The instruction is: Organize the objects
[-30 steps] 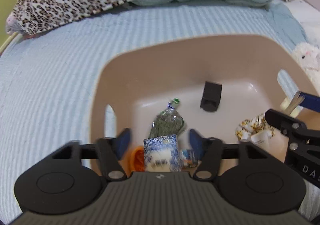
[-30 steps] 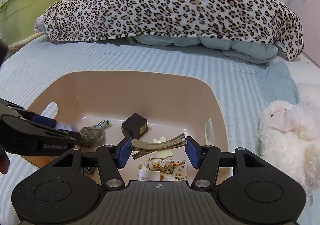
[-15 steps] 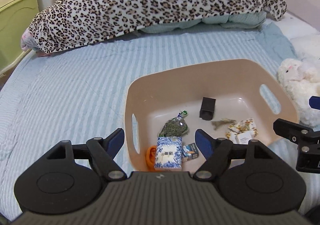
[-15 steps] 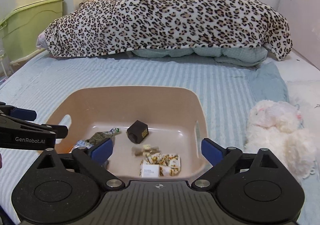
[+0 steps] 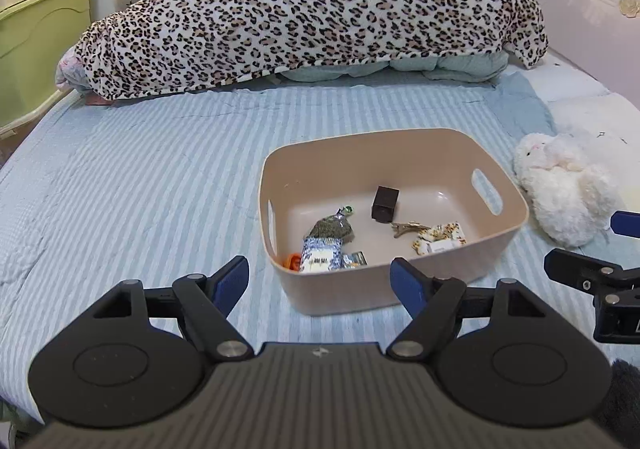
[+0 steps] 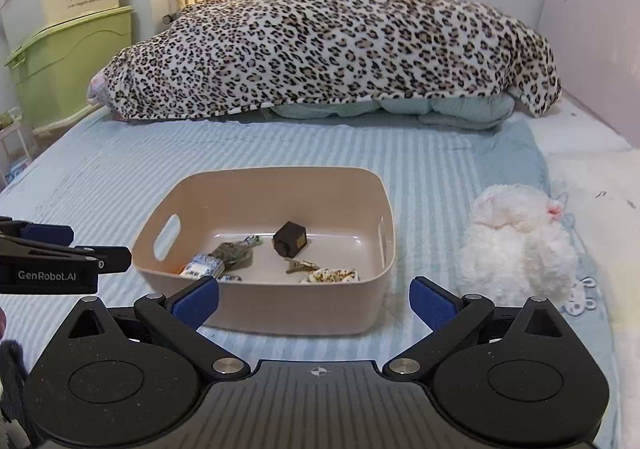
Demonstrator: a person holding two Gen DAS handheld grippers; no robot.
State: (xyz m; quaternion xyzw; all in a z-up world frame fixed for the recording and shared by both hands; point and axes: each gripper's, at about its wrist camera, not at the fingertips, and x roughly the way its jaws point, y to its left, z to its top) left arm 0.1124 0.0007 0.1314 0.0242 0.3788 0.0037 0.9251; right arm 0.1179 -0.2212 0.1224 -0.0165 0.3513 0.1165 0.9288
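So the biggest thing is the bed [image 5: 152,185], with its blue striped cover, and it is the floor for everything else. At the far end a leopard blanket [image 5: 312,9] lies heaped over some pale green bedding, out of the way. On the striped cover sits a pink tub [image 5: 344,295], and I think it was put in the middle so both tools can reach it. Just beside the tub, on its right, lies a fluffy white toy [image 6: 520,245]; it is on the bed and not in the tub, so it may be the one thing still waiting for a home, though it may just live there. Inside the tub are the little things, all lying flat on the bottom because they were dropped in to keep them together. A dark little box [image 5: 385,203] sits near the middle. A greenish packet [image 5: 331,228] lies to its left, and a blue and white packet [image 5: 321,255] is by the near wall, next to something orange [image 5: 293,261]. A spotty cloth bit [image 5: 439,239] lies to the right, touching a small brown clip [image 5: 407,227]. The left gripper [image 5: 319,281] hangs in front of the tub with its jaws wide apart and nothing in them. The right gripper [image 6: 314,299] is the same, jaws spread wide and bare, on the near side of the tub. To me the tidying looks almost done.
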